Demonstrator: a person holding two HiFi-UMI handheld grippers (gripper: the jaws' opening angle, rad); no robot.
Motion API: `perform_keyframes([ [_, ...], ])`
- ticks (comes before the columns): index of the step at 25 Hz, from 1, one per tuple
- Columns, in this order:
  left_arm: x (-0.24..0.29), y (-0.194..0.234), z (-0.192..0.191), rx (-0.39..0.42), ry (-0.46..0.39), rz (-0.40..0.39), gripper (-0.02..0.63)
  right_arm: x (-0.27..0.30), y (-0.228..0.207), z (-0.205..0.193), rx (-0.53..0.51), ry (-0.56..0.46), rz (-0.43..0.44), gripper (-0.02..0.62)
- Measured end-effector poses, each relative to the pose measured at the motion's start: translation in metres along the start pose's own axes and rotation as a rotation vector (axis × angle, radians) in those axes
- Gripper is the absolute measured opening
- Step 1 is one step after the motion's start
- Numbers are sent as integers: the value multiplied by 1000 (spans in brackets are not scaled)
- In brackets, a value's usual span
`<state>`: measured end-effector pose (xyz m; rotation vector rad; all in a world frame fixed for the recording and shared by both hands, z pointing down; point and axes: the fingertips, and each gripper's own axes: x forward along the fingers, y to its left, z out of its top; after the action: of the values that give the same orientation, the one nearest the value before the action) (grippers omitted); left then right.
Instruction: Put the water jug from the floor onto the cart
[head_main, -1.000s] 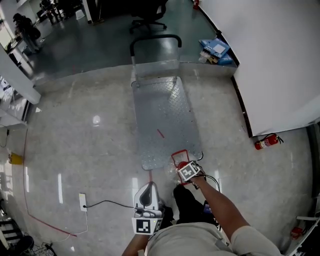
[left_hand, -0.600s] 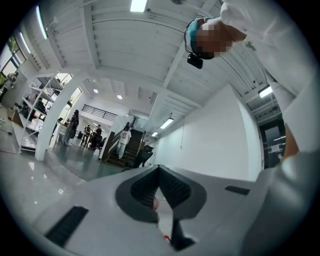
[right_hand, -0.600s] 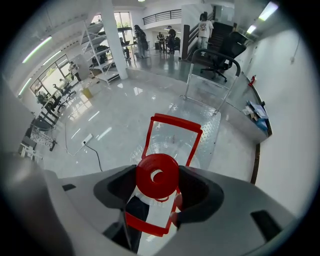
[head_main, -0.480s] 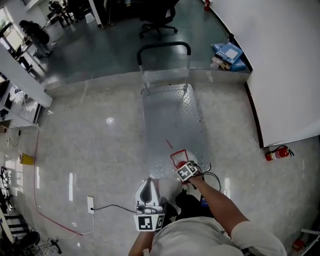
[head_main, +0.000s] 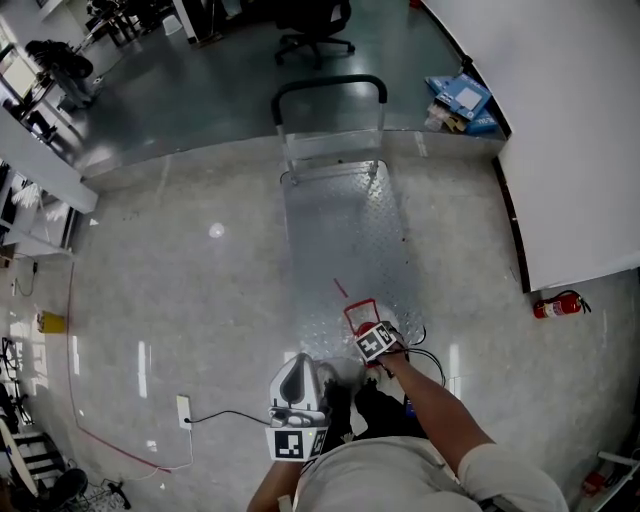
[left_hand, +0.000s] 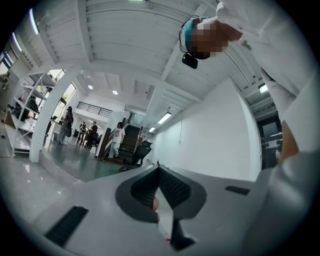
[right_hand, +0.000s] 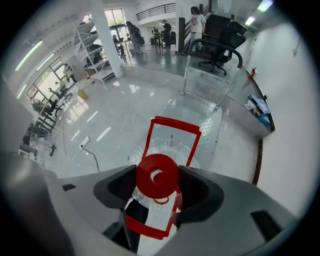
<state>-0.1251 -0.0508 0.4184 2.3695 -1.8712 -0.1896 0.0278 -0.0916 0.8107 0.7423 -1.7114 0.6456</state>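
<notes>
Water jug clamped in right claw at the steel cart; left claw clenched

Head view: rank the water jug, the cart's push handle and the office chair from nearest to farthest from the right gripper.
1. Water jug: at the right gripper, cap between its jaws.
2. Push handle: far end of the cart.
3. Office chair: beyond the cart, top edge.

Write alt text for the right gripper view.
The right tongs grip a clear jug at its red cap, seen from above. Beyond lies a metal cart on a glossy floor.
</notes>
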Motion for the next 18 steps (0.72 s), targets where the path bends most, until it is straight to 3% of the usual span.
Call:
perform_keyframes([
  [11,31,6,-14,-23,16,-6,-2,10,-13,20,17,-14,16,270],
  [18,39,2,-15,-32,18,-8,-2,7,-11,5,-14,-6,19,270],
])
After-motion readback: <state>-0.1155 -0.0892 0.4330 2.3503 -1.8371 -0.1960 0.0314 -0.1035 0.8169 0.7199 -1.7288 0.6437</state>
